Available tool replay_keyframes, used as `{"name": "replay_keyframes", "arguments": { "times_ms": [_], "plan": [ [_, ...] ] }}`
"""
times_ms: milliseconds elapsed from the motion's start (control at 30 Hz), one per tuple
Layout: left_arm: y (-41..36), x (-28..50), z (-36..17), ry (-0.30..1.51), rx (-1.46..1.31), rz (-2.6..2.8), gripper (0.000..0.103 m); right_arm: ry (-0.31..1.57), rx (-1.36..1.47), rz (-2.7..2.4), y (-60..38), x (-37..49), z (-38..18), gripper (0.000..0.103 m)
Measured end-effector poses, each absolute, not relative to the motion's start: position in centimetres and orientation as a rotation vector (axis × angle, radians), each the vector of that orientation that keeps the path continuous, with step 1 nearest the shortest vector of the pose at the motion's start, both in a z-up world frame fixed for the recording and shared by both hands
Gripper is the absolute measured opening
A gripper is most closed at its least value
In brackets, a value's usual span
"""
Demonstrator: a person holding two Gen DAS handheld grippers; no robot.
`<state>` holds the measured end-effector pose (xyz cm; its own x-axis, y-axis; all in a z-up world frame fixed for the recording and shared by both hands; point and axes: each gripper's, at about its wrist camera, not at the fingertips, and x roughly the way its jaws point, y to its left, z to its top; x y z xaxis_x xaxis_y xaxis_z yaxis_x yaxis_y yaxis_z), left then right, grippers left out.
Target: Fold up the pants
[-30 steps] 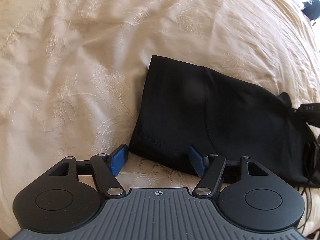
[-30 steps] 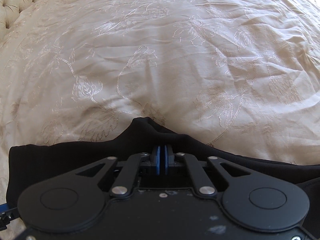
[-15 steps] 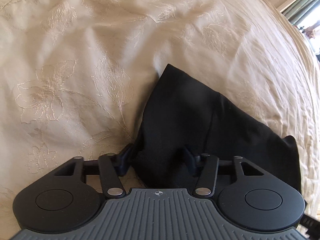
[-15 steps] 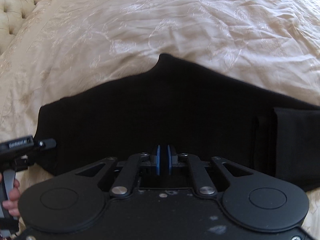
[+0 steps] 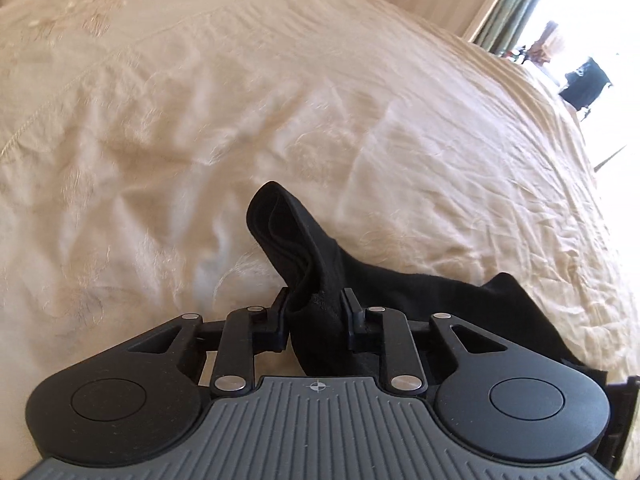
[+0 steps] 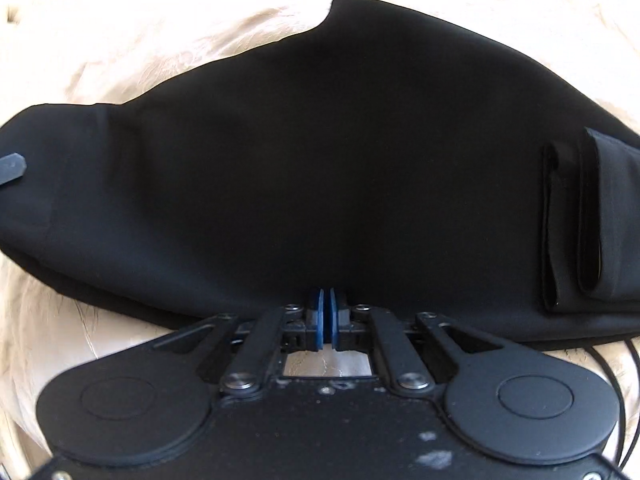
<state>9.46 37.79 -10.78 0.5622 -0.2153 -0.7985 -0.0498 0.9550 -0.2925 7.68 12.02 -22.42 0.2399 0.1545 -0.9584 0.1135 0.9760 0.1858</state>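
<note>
Only one pair of black pants (image 6: 320, 168) shows, matte and smooth, folded into a long band across the middle of the right wrist view, with a doubled flap at its right end. Two grippers work it. At lower centre of the left view, the left gripper (image 5: 314, 302) is closing on a bunched corner standing up between its jaws. The right gripper (image 6: 326, 314) sits clamped at the pants' lower edge. Underneath lies one cream embroidered bedspread (image 5: 160, 120), wrinkled.
</note>
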Motion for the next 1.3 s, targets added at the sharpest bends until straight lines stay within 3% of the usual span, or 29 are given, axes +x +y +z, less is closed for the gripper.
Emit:
{"name": "replay_keyframes", "arguments": {
  "times_ms": [267, 500, 667, 833, 1033, 1300],
  "plan": [
    [31.3, 6.1, -3.5, 0.779, -0.159, -0.199, 0.022, 1.27, 0.341, 0.149, 9.2, 6.3, -21.3, 0.004],
    [19.9, 3.5, 1.8, 0.649, 0.001, -0.331, 0.022, 1.122, 0.497, 0.172, 1.2, 3.3, -16.9, 0.006],
    [10.2, 3.0, 0.2, 0.647, 0.051, -0.445, 0.023, 1.085, 0.52, 0.103, -7.0, 0.9, -15.9, 0.007],
    [0.7, 3.1, -5.9, 0.724, 0.104, -0.539, 0.023, 1.09, 0.564, -0.009, -17.5, -1.5, -17.4, 0.007],
    [-6.1, 4.1, -12.7, 0.948, 0.165, -0.591, 0.029, 1.133, 0.59, -0.106, -25.5, -4.1, -18.7, 0.009],
    [-7.9, 1.6, -8.9, 0.843, 0.202, -0.738, 0.03, 1.102, 0.529, -0.119, -27.1, -3.3, -17.2, 0.015]
  ]
}}
